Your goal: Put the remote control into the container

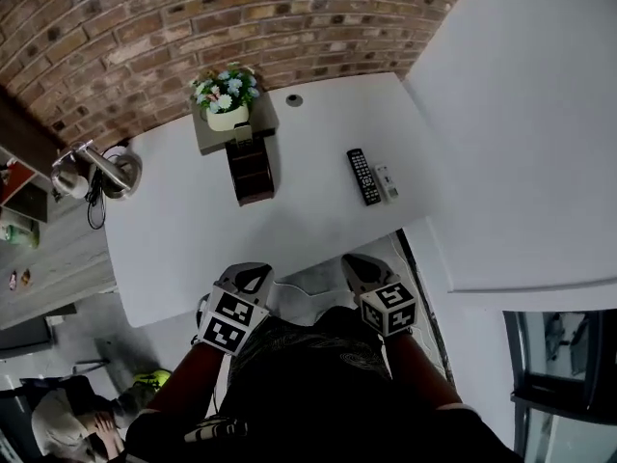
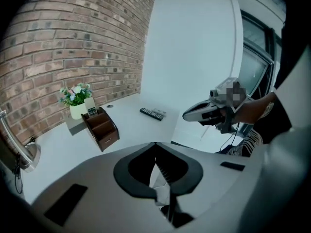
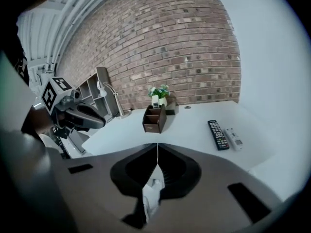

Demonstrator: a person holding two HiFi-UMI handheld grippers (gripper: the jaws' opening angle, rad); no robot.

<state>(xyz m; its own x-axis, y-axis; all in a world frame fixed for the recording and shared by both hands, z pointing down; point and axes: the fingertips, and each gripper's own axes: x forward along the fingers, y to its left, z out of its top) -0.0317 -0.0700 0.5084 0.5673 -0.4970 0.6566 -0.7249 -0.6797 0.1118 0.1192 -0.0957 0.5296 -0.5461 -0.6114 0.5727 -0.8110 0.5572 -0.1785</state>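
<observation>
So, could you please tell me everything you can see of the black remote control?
The black remote control is long and slim, plastic by its look, with rows of small buttons on its upper face. It lies flat, face up, on the white table, right of the brown container and apart from it. A smaller white remote lies close alongside; whether they touch is unclear.

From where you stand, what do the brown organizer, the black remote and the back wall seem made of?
Organizer: probably wood or wood-look board, dark brown, flat panels. Black remote: likely plastic, matte, rows of small buttons. Wall: brick, visible mortar joints.
</observation>
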